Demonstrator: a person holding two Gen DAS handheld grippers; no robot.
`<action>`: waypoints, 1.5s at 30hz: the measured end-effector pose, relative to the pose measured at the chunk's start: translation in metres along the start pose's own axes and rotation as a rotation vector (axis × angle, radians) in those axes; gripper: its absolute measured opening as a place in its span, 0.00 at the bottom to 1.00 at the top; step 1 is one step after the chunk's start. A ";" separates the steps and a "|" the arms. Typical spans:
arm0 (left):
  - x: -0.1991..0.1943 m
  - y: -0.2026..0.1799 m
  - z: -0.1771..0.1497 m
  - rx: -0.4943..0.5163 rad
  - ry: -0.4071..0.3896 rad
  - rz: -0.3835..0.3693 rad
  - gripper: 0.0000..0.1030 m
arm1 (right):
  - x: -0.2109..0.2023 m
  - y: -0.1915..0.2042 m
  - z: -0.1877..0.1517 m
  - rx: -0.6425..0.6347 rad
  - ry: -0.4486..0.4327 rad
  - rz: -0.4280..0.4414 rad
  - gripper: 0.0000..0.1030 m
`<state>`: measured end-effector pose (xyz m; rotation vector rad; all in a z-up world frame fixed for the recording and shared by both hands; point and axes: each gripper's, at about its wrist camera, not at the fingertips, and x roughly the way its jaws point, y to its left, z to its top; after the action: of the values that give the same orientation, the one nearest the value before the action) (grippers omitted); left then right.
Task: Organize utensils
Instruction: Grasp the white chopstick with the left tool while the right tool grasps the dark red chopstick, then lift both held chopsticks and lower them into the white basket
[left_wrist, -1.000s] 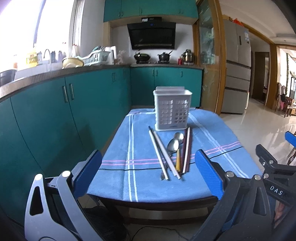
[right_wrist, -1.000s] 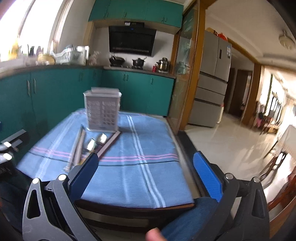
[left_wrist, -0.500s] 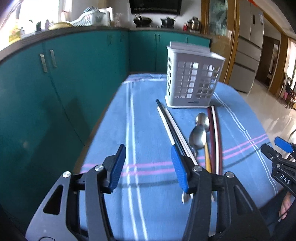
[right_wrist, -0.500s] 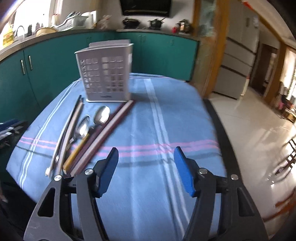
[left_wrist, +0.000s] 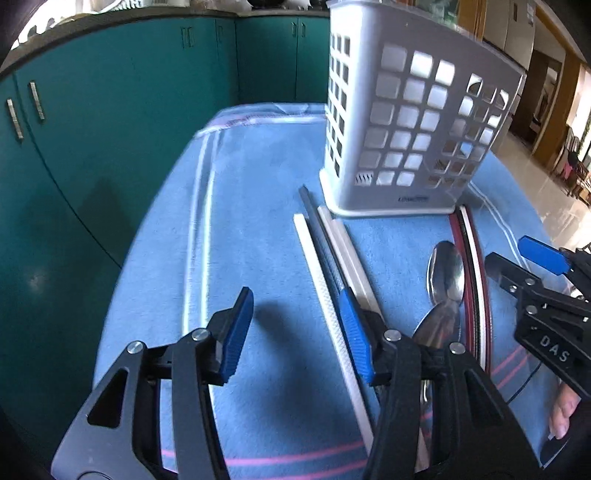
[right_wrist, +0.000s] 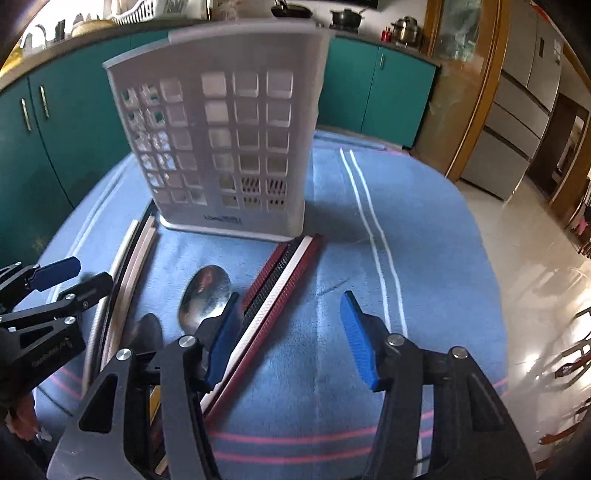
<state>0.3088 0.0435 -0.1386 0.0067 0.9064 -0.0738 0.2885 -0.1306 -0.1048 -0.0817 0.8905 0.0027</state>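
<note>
Holder: a white perforated utensil holder (left_wrist: 413, 122) stands upright toward the far edge of the tabletop (left_wrist: 258, 229), which is covered by a blue striped cloth; through its holes no utensil can be made out inside.
Utensils: all lie on the cloth in front of the holder, running toward the near edge: pale and dark chopsticks (left_wrist: 325, 254) on the left, two metal spoons (left_wrist: 445, 273) in the middle, red, black and white chopsticks (right_wrist: 280, 280) on the right.
Left tool (left_wrist: 299, 336): jaws half apart, nothing gripped; only bare cloth and one white chopstick lie under the gap; its right pad covers part of the dark chopstick.
Right tool (right_wrist: 291, 339): jaws closing, nothing pressed between them; the red chopsticks pass beside its left pad.
Hidden: the near ends and handles of the utensils are cut off behind both tools.
Views: only the right wrist camera shows the cloth's right edge and the shiny floor (right_wrist: 535, 266) beyond; each view catches the other tool at its side.
</note>
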 end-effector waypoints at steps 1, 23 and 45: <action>0.002 0.000 0.001 -0.001 0.001 -0.005 0.47 | 0.004 0.001 0.001 -0.002 0.010 0.000 0.54; 0.007 0.006 0.006 0.004 0.005 -0.048 0.29 | 0.028 -0.056 0.005 0.077 0.098 -0.016 0.26; -0.022 0.019 0.041 -0.096 0.047 -0.060 0.06 | 0.008 -0.059 0.019 0.017 0.069 0.082 0.06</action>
<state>0.3285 0.0622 -0.0964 -0.1088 0.9564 -0.0864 0.3103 -0.1885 -0.0951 -0.0294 0.9622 0.0696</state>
